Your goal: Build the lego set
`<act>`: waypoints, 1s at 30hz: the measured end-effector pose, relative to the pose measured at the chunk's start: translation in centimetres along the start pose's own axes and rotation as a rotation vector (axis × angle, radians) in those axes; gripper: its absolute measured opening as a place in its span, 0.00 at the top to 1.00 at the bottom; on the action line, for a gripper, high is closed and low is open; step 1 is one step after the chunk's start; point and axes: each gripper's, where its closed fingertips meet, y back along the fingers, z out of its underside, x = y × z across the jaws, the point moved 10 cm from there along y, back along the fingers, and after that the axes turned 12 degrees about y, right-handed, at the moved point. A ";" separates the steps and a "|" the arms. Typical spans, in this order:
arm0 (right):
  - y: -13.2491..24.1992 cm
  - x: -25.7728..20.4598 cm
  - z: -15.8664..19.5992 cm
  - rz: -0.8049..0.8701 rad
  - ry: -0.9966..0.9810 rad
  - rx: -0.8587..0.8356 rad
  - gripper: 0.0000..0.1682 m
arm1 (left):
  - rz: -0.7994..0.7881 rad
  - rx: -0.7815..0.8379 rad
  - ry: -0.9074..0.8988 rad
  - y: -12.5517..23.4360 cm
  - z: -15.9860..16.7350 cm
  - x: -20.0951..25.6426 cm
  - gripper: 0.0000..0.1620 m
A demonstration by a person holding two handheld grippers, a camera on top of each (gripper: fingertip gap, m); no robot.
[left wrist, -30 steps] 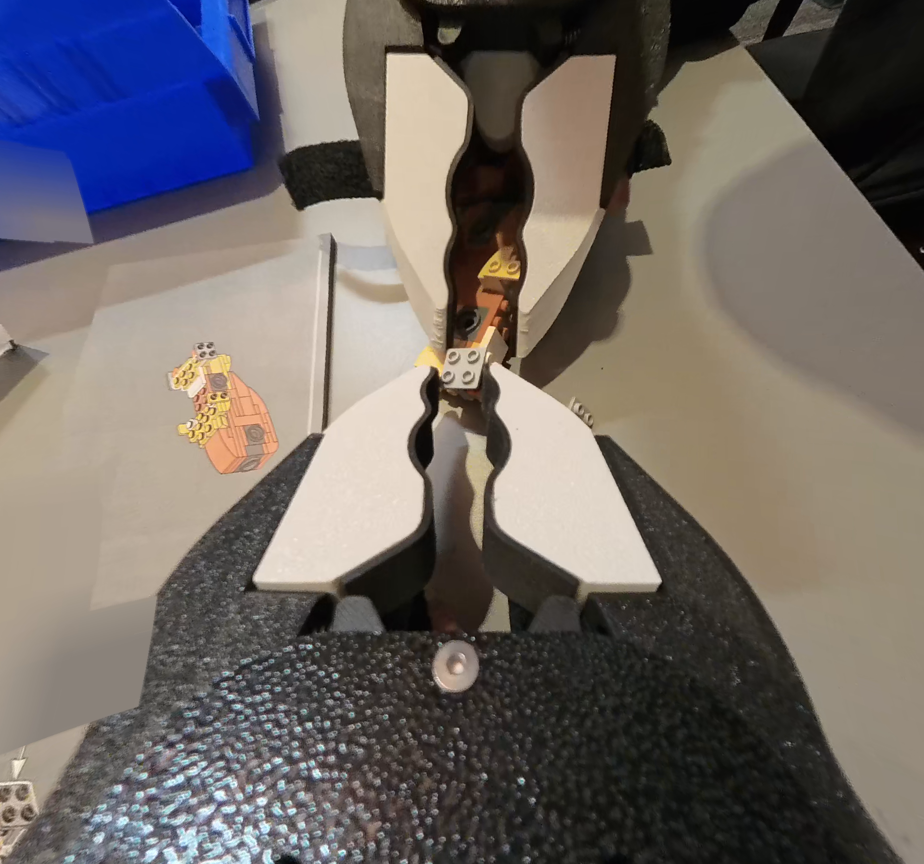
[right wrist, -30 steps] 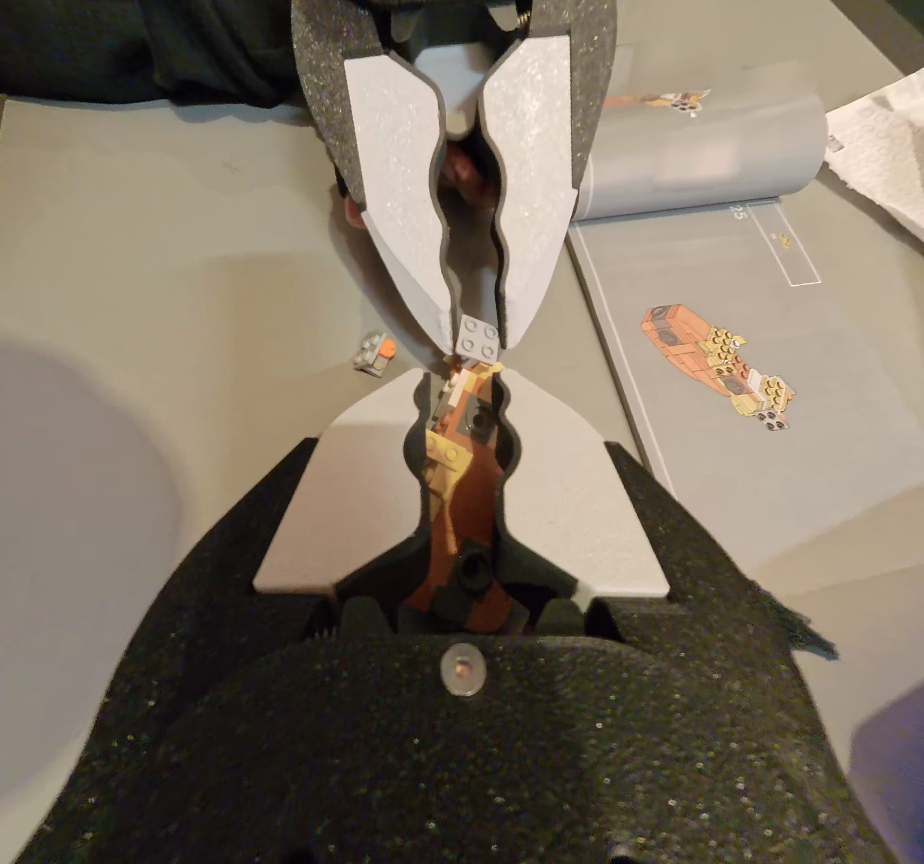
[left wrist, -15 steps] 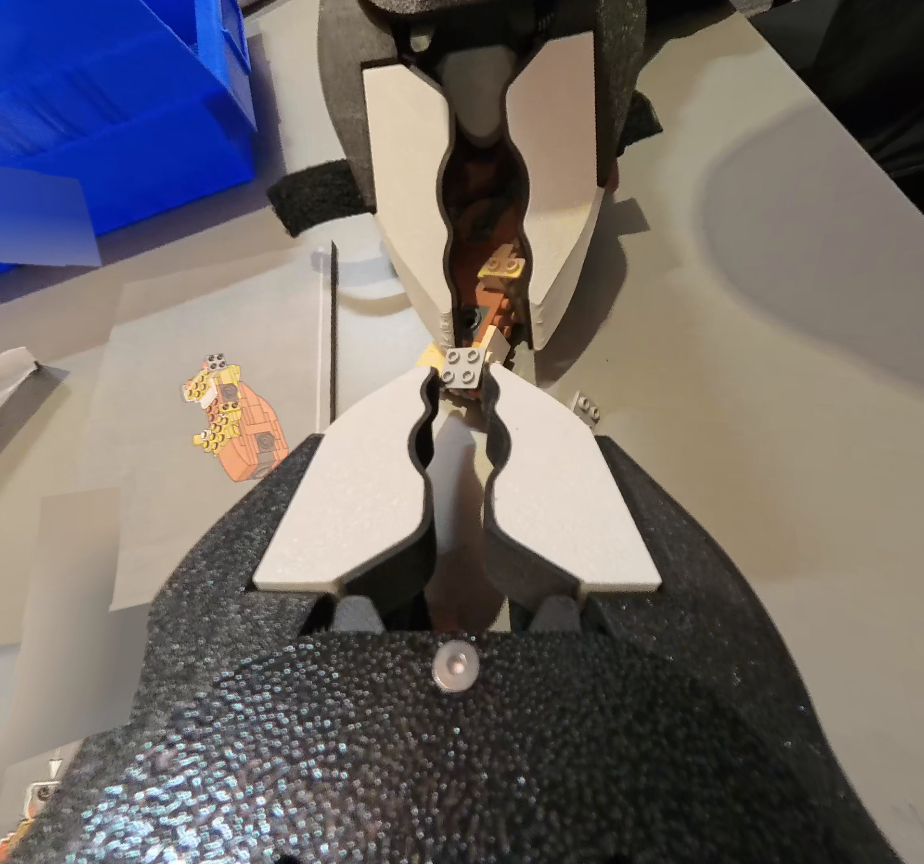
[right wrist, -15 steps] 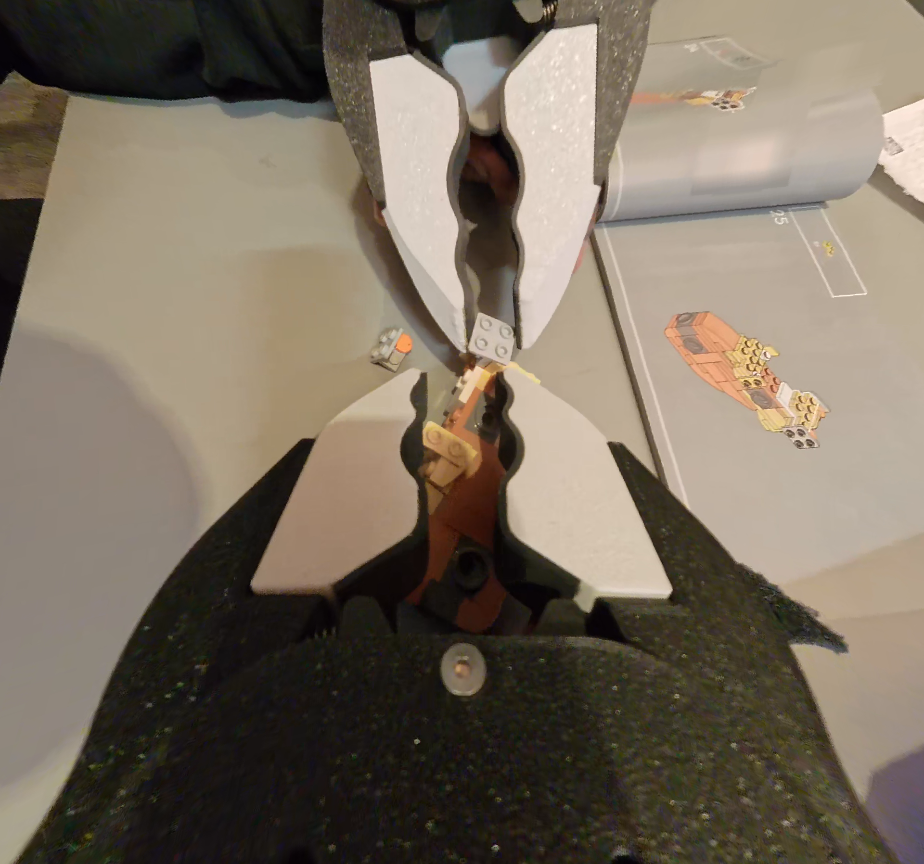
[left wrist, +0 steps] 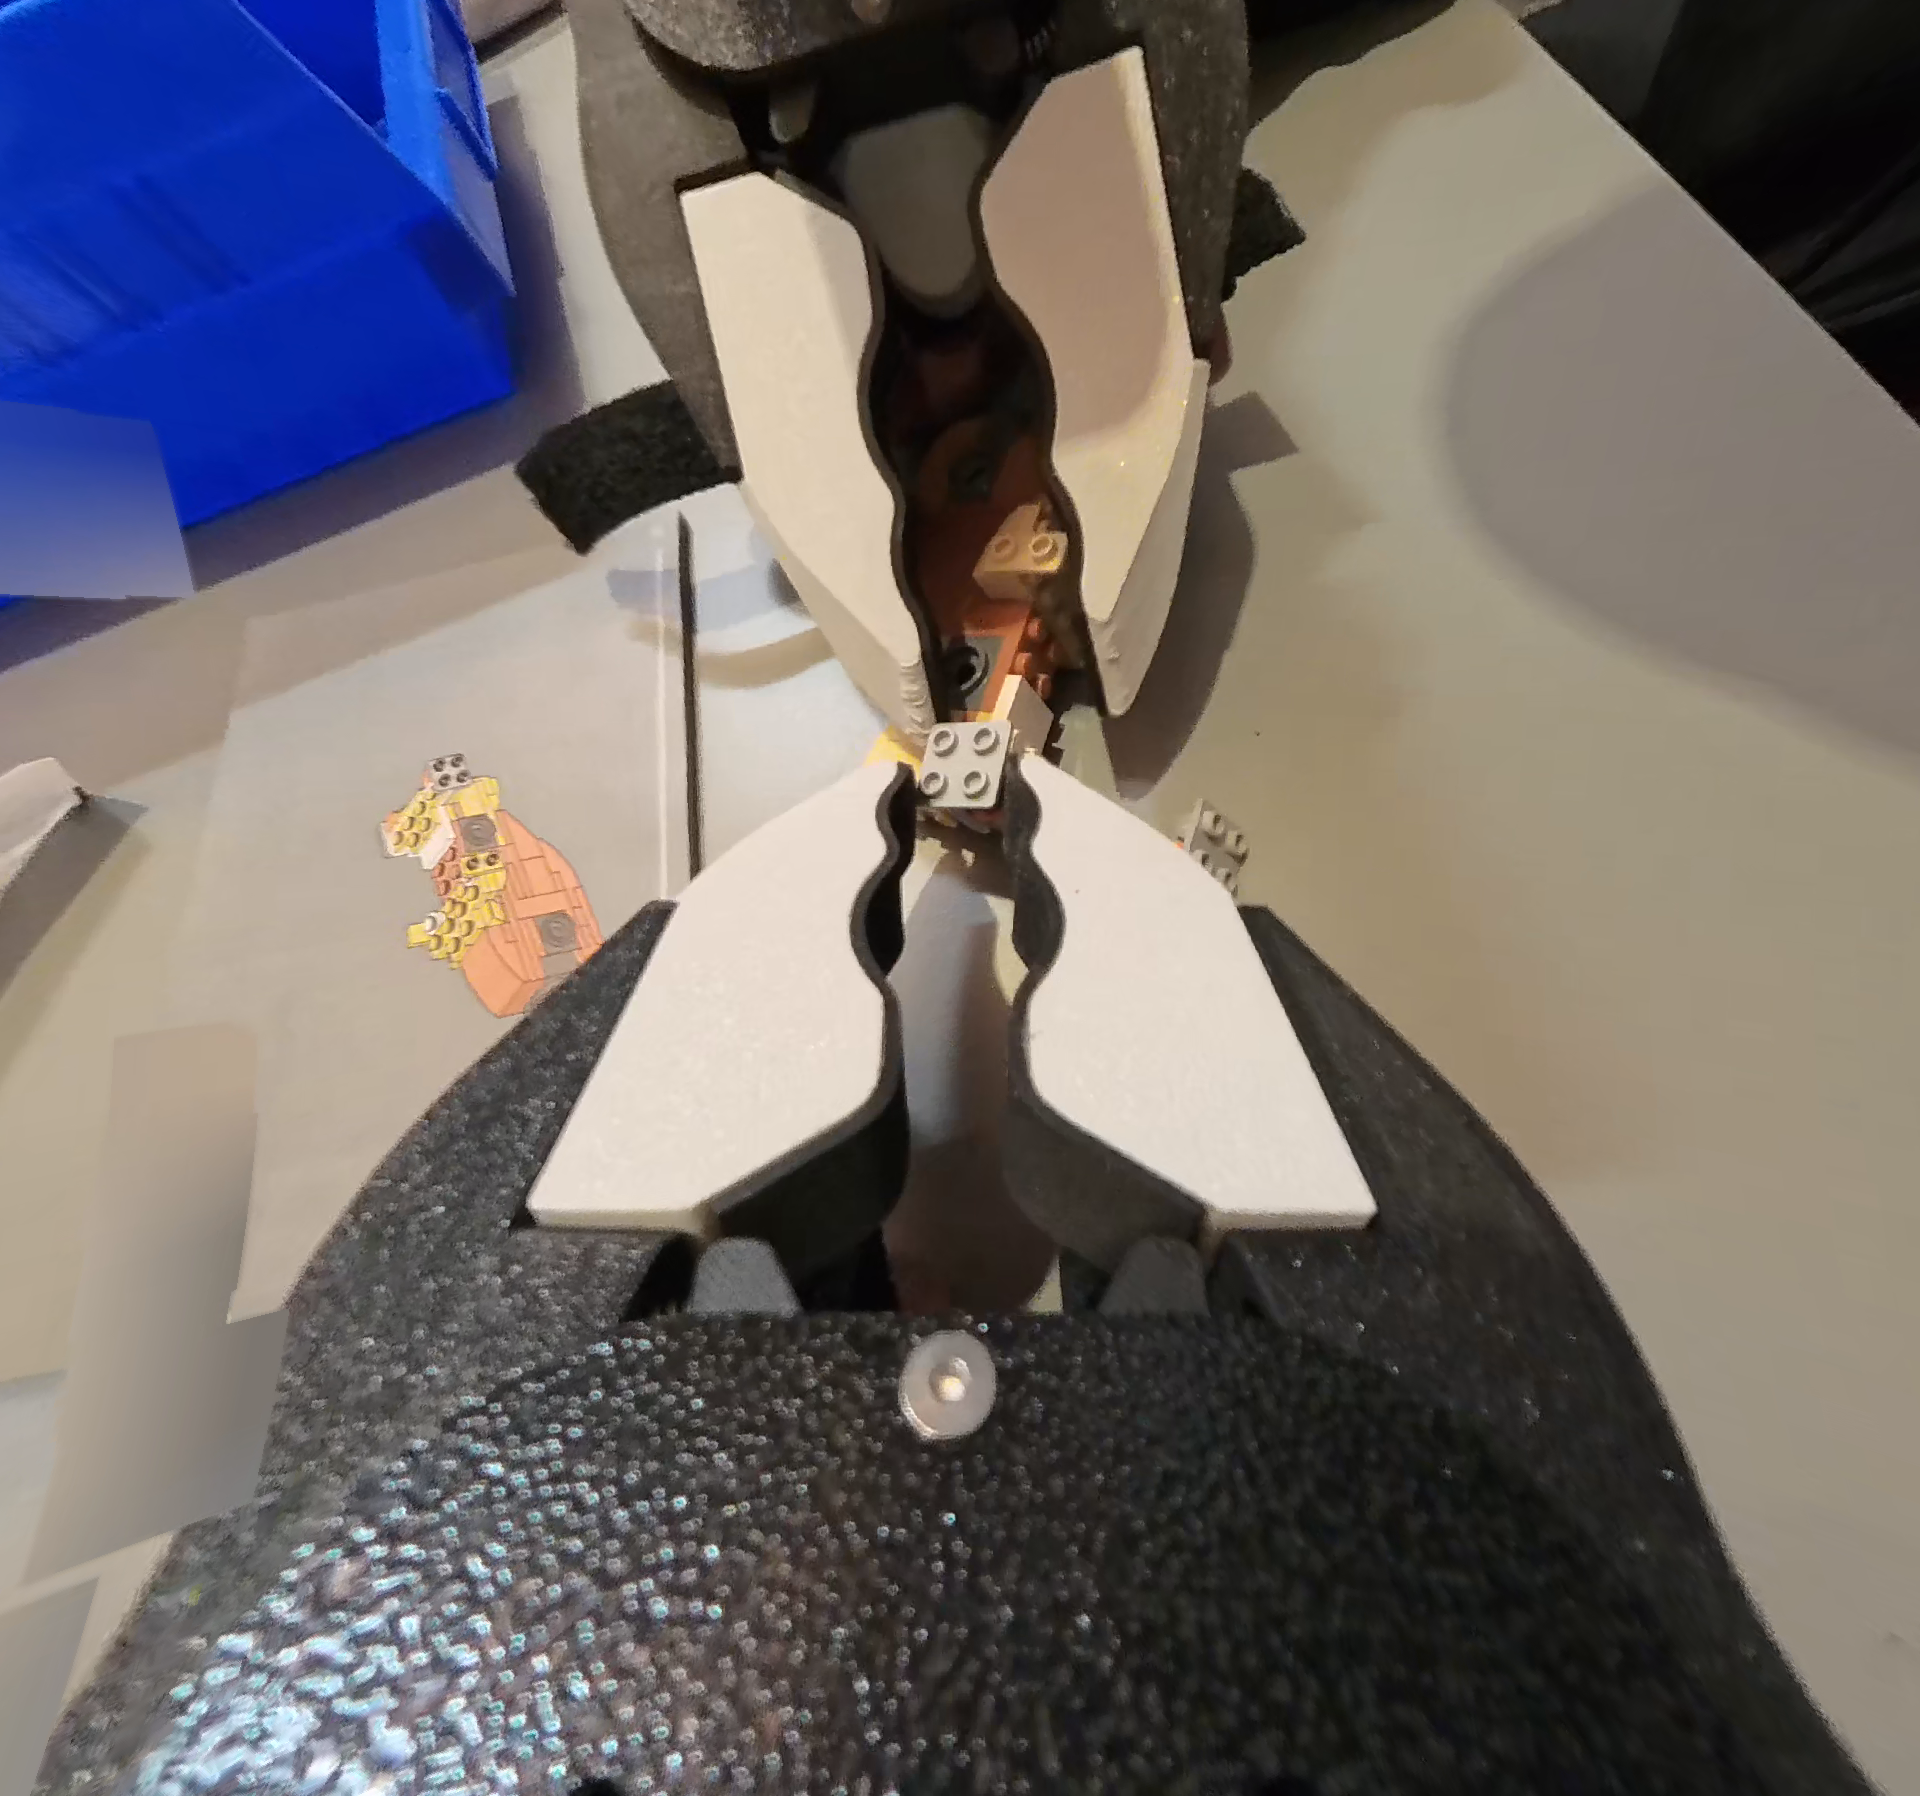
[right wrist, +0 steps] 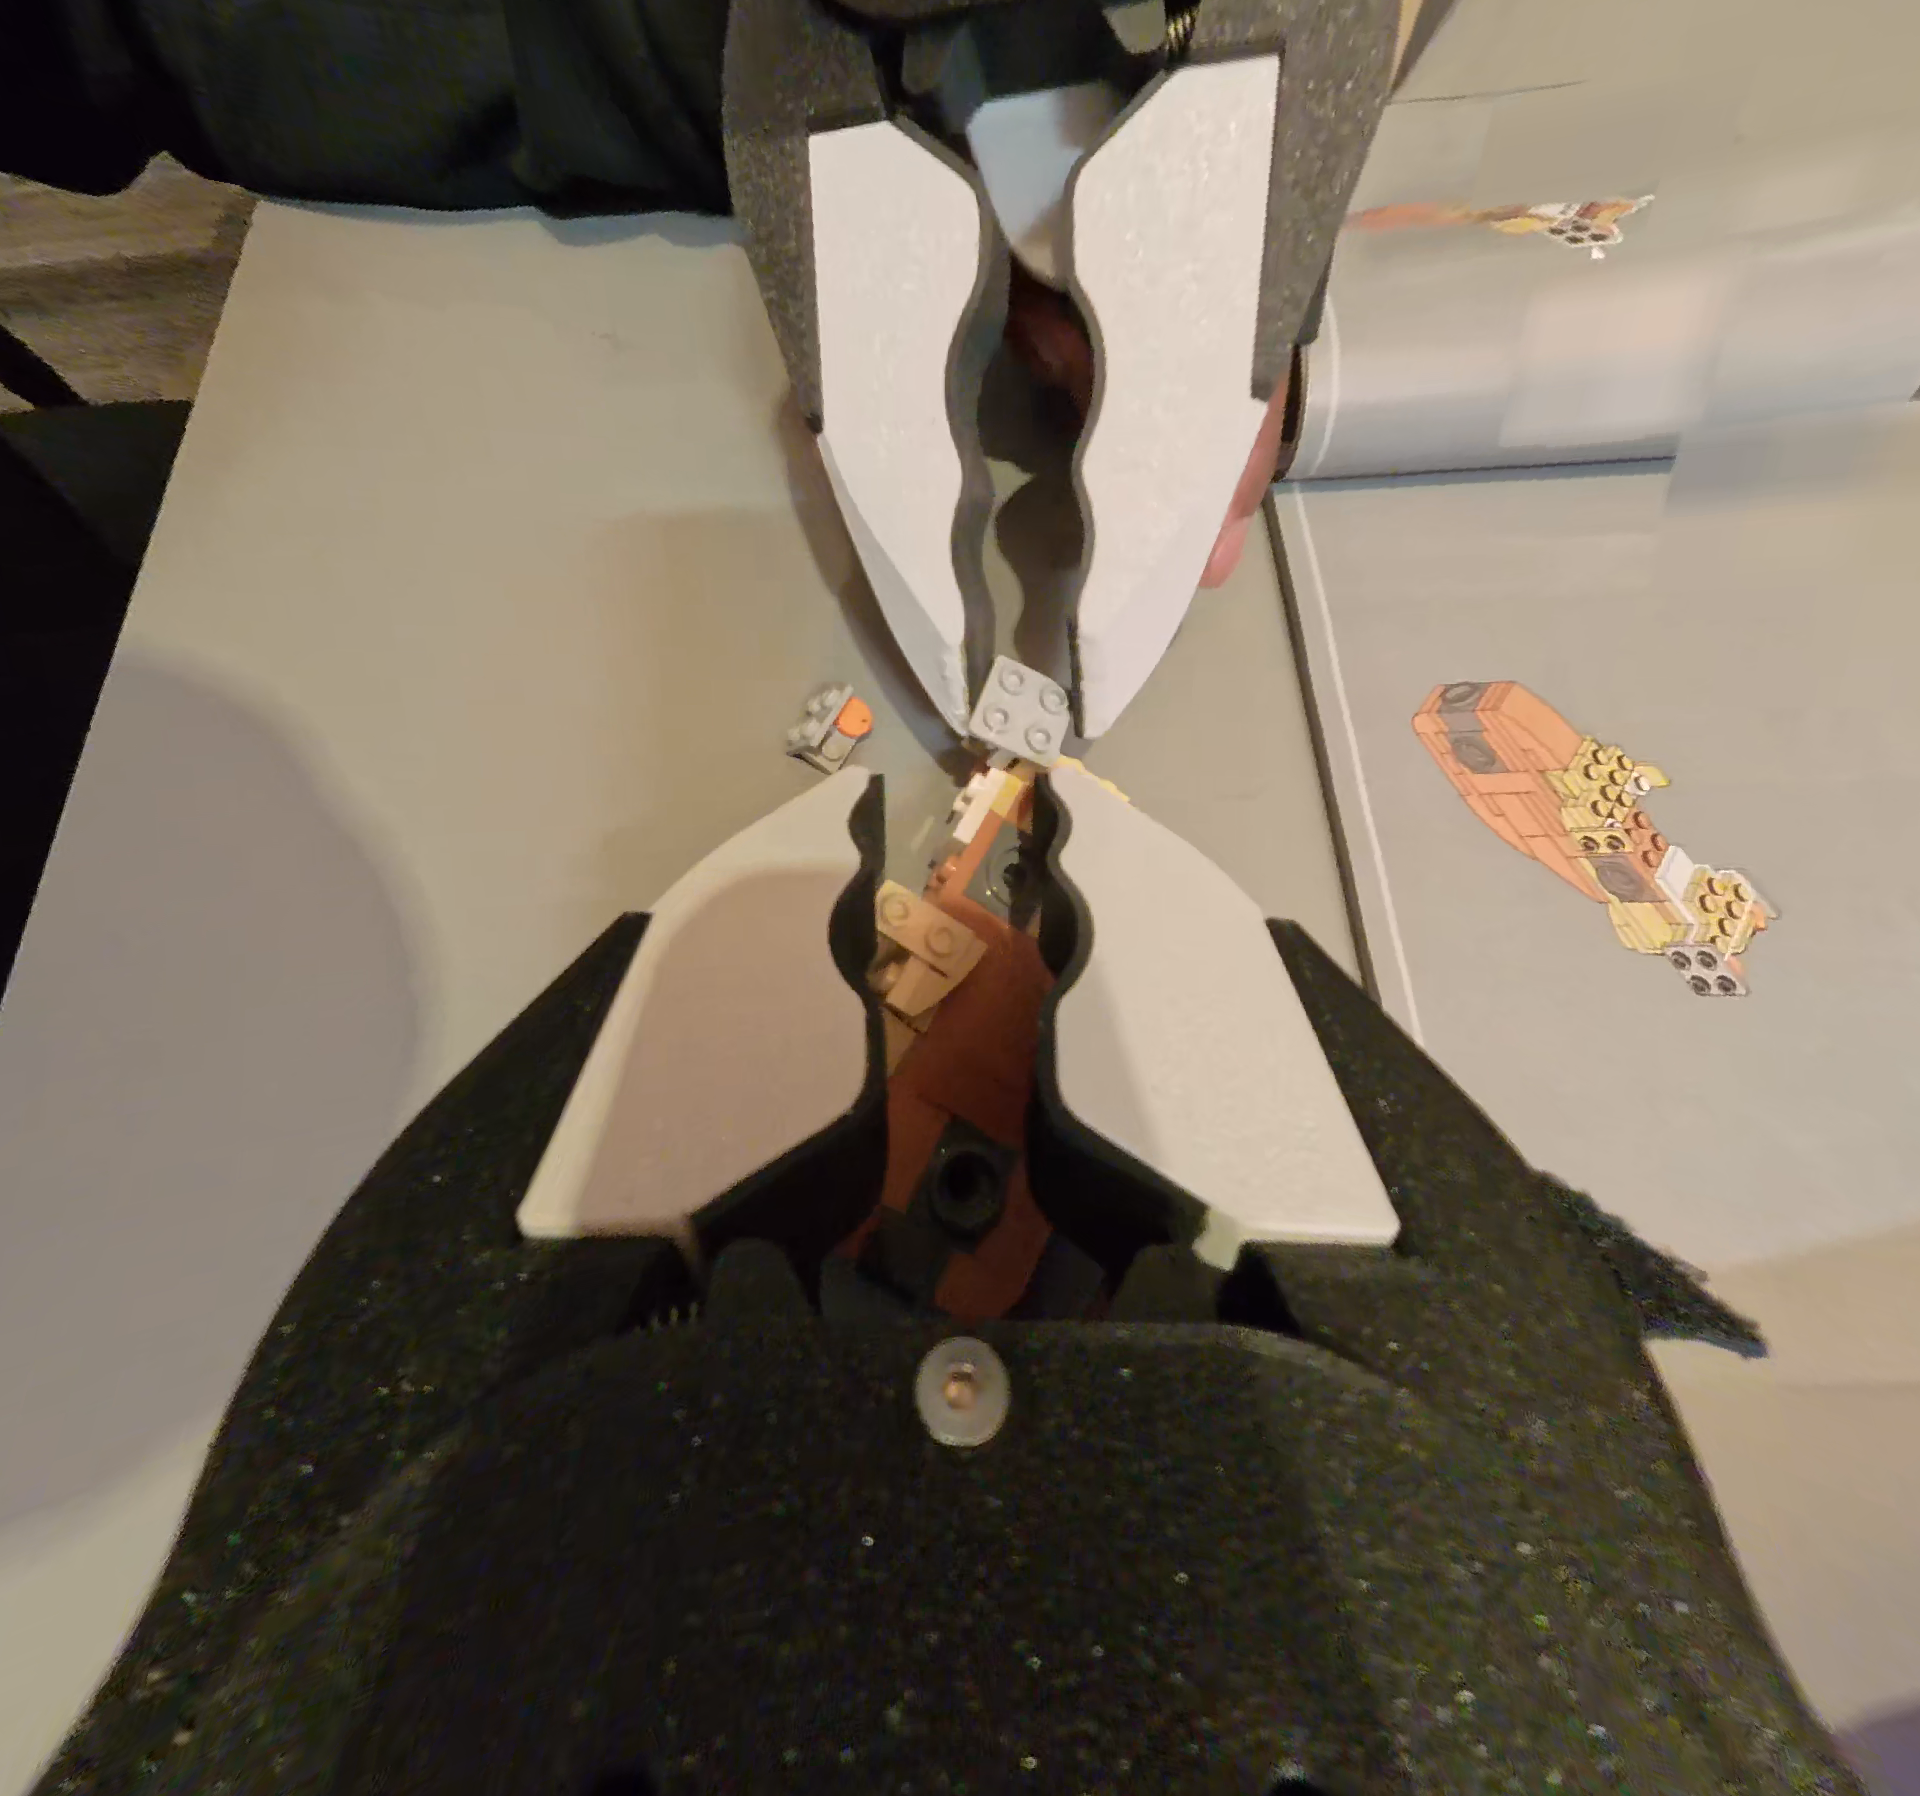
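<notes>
Two tools nose to nose: grey plate [left wrist: 966, 774] against brown model [right wrist: 961, 1029].

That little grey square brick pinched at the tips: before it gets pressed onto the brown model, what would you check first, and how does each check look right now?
1. Left gripper grips the grey square brick at its tips: ok.
2. Right gripper clamps the brown model along its length: ok.
3. Brick meets the model's front end: ok, they touch.
4. Studs lined up squarely: cannot tell, the joint is hidden.
5. Loose grey and orange piece clear of the grippers: ok, it lies aside on the table.
6. Instruction booklet open and visible: ok.
</notes>
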 end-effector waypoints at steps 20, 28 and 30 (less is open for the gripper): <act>-0.1 0.2 0.0 -0.049 0.014 0.014 0.85 | 0.029 -0.050 0.027 0.4 -0.2 -0.1 0.90; -0.1 0.3 0.0 -0.074 0.014 0.019 0.84 | 0.049 -0.036 0.061 1.0 -0.1 -0.4 0.90; 0.0 0.3 0.0 -0.075 0.013 0.018 0.84 | 0.060 -0.035 0.058 0.9 -0.1 -0.3 0.90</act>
